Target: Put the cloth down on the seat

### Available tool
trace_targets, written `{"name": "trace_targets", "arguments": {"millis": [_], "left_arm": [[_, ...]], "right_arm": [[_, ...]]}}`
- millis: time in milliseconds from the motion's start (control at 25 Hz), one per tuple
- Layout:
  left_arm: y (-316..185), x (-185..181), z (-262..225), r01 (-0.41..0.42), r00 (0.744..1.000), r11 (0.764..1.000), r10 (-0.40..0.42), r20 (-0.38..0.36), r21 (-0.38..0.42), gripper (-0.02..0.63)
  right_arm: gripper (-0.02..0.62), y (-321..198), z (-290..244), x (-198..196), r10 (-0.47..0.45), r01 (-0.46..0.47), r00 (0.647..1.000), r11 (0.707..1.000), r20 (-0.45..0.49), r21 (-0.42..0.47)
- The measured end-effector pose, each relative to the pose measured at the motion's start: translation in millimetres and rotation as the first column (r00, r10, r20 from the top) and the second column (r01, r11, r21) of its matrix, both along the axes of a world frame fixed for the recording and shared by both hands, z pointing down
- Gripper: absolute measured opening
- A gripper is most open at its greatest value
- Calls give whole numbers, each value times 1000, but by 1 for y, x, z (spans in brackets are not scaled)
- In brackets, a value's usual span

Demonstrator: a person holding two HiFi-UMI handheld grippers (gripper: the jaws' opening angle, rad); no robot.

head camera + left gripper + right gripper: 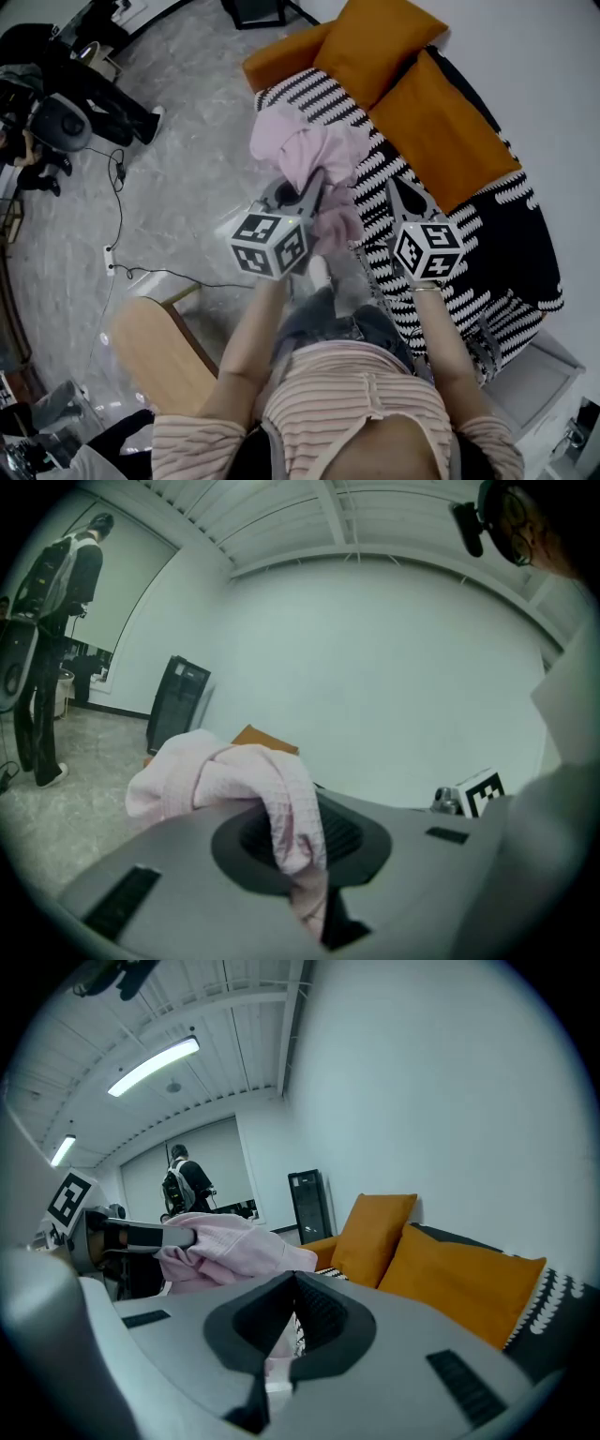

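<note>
A pink cloth hangs bunched over the front edge of the sofa seat, which has a black-and-white patterned cover. My left gripper is shut on the cloth; in the left gripper view a fold of the cloth runs down into the closed jaws of that gripper. My right gripper hovers over the seat just right of the cloth, its jaws meeting at the tips. The right gripper view shows the left gripper holding the cloth.
Two orange cushions lean at the sofa's back. A wooden chair and a floor cable lie to my left. A black box stands by the wall, and a person stands far left.
</note>
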State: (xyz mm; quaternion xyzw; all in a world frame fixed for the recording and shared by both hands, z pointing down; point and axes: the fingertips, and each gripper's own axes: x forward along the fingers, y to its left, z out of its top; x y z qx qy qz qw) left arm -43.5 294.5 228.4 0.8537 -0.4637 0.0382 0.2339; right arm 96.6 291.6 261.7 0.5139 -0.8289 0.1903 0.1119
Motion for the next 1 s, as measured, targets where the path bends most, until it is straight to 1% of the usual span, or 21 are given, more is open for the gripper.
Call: {"name": "trace_targets", "arguments": {"millis": [120, 280, 560, 760, 1000], "left_arm": [[-16, -20, 3, -2, 1000, 1000, 2, -9, -4, 41], [-38, -36, 2, 13, 1000, 1000, -13, -22, -18, 41], [-77, -53, 9, 37, 999, 998, -38, -11, -53, 41], [-110, -66, 23, 66, 998, 994, -67, -11, -93, 41], [-157, -67, 36, 72, 997, 989, -73, 1, -125, 41]], "right_arm": [[8, -13, 3, -14, 12, -12, 1000, 1000, -18, -16], [8, -30, 2, -18, 19, -20, 999, 999, -41, -43], [8, -67, 6, -28, -12, 6, 996, 997, -83, -73], [8, -98, 14, -39, -17, 10, 997, 995, -74, -96], [8, -144, 24, -39, -29, 20, 997, 992, -75, -125]]}}
